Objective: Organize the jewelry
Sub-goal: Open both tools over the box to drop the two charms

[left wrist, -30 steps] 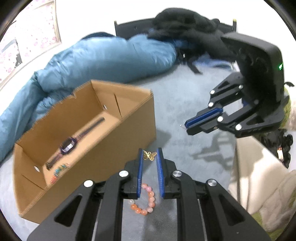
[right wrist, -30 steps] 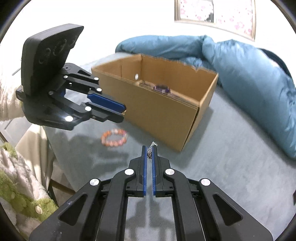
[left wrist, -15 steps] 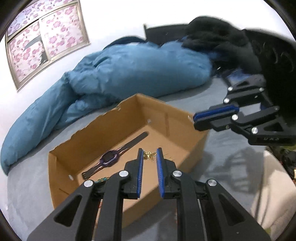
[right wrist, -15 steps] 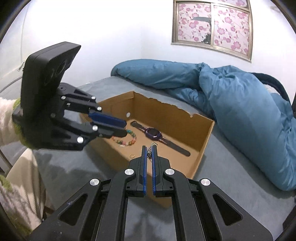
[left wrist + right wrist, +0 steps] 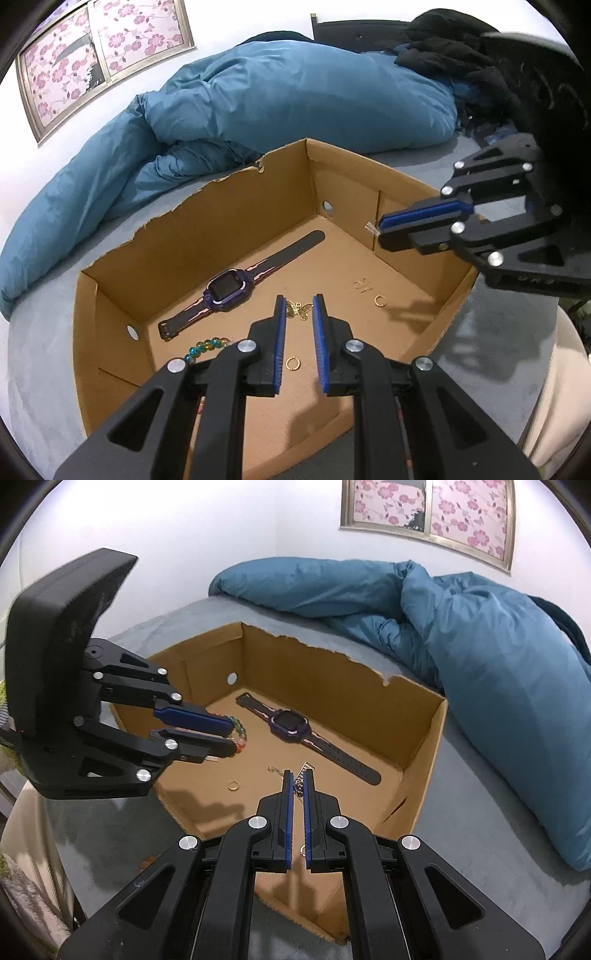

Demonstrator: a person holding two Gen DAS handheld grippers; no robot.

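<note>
The left gripper (image 5: 298, 311) pinches a little gold butterfly charm (image 5: 299, 309) over the cardboard box (image 5: 110, 332). The right gripper (image 5: 298, 783) is squeezed tight on a thin chain (image 5: 297, 786) – also above the box. Down inside lie a purple watch (image 5: 229, 290), a bead bracelet (image 5: 205, 346) and gold rings (image 5: 293, 363).

**No legible writing in either view**

Nothing can be read with certainty. In the left wrist view, at the right edge of the frame, the right hand's black plastic claw (image 5: 380, 232) carries a short row of raised marks on its lower arm, too blurred to make out. The purple smartwatch with a dark strap (image 5: 229, 290), near the centre of the frame, has a dark screen with no digits showing.
</note>
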